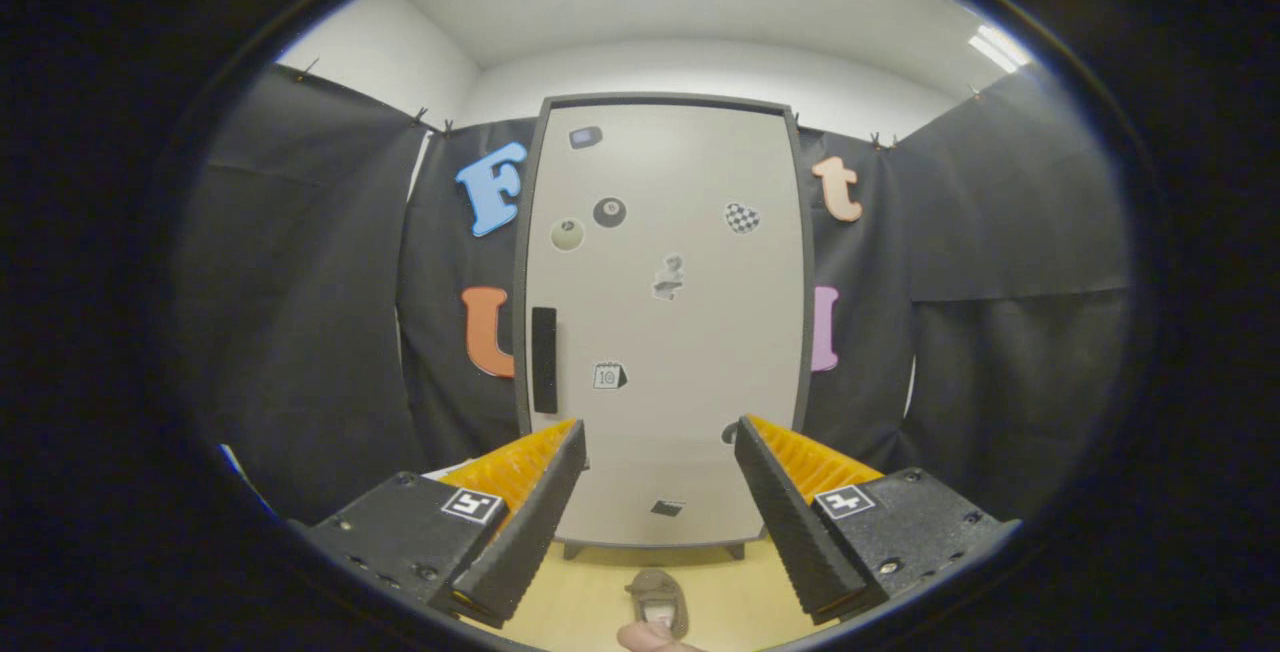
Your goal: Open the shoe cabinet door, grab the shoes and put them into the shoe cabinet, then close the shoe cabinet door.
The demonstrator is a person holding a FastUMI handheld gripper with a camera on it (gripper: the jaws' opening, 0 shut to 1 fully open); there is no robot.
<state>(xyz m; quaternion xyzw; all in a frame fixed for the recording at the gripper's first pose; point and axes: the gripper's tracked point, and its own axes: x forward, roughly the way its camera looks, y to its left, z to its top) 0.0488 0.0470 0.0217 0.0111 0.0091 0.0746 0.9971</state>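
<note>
gripper [660, 447] open, shoe [660, 600] below between fingers, closed cabinet door [665, 332] beyond

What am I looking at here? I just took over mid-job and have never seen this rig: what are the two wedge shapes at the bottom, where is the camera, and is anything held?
The camera rides on a hand-held tool and looks forward along its two fingers; those are the wedge shapes. They stand apart with nothing between them, so nothing is held. Straight ahead, beyond the fingers, stands the shoe cabinet, its pale door shut and dotted with small stickers. The dark vertical bar near the door's left edge is the handle. On the light floor just in front of the cabinet, between the fingers and close to the camera, lies a shoe. A bit of a person's finger shows beside it. Black cloth walls surround the booth.
</note>
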